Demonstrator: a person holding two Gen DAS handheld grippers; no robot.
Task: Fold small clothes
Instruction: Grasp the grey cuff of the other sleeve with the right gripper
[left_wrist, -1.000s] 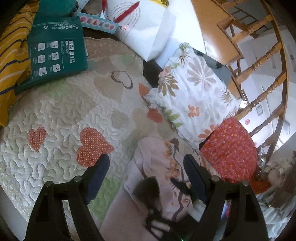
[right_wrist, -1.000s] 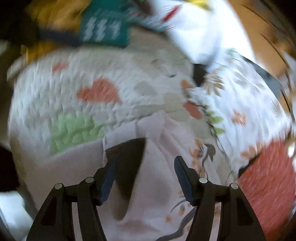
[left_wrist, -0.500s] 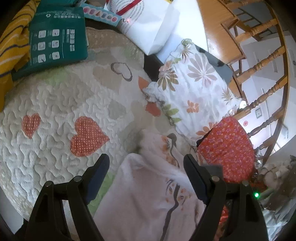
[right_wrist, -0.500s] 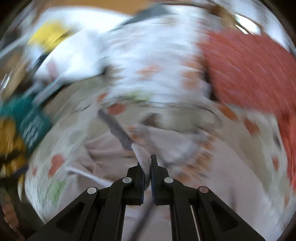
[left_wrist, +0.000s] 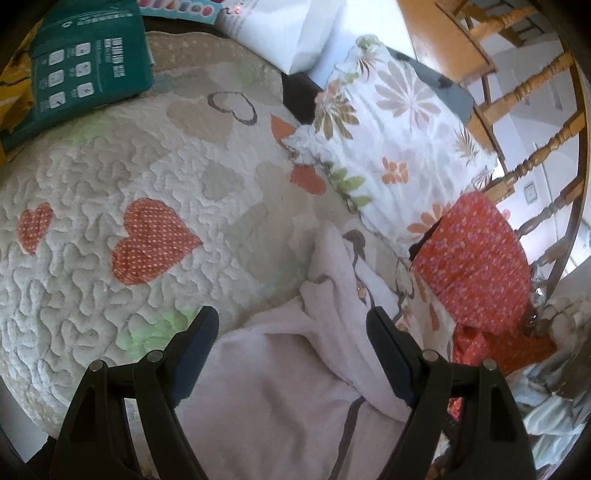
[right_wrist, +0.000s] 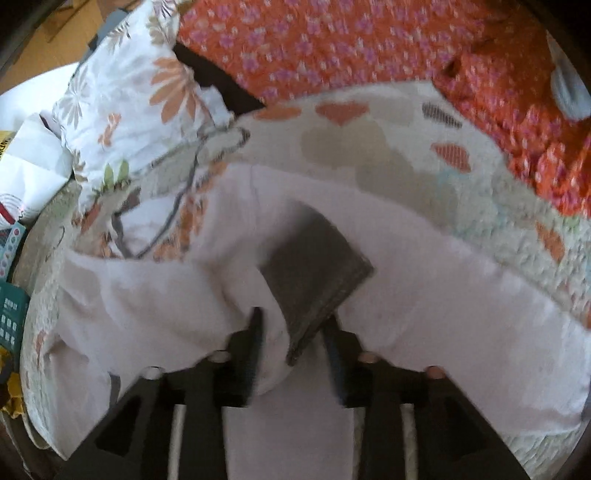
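A pale pink small garment (left_wrist: 295, 376) with a floral print lies crumpled on the quilted heart-pattern bedspread (left_wrist: 110, 177). My left gripper (left_wrist: 291, 343) is open and empty, its jaws spread over the garment's upper folds. In the right wrist view the same garment (right_wrist: 424, 295) spreads wide, with a dark grey cuff (right_wrist: 317, 254) folded up in the middle. My right gripper (right_wrist: 293, 332) has its jaws partly apart around the cuff and a bunch of pink cloth; the view is blurred.
A floral pillow (left_wrist: 399, 147) and a red flowered cloth (left_wrist: 476, 258) lie to the right, before a wooden railing (left_wrist: 532, 81). A green package (left_wrist: 85, 62) and a white bag (left_wrist: 280, 33) sit at the far edge. The red cloth (right_wrist: 351, 40) fills the right view's top.
My right gripper, shut on the garment half a second ago, has swung round and its jaws have parted around the cuff. The garment has been pulled out flatter. The left gripper has stayed open.
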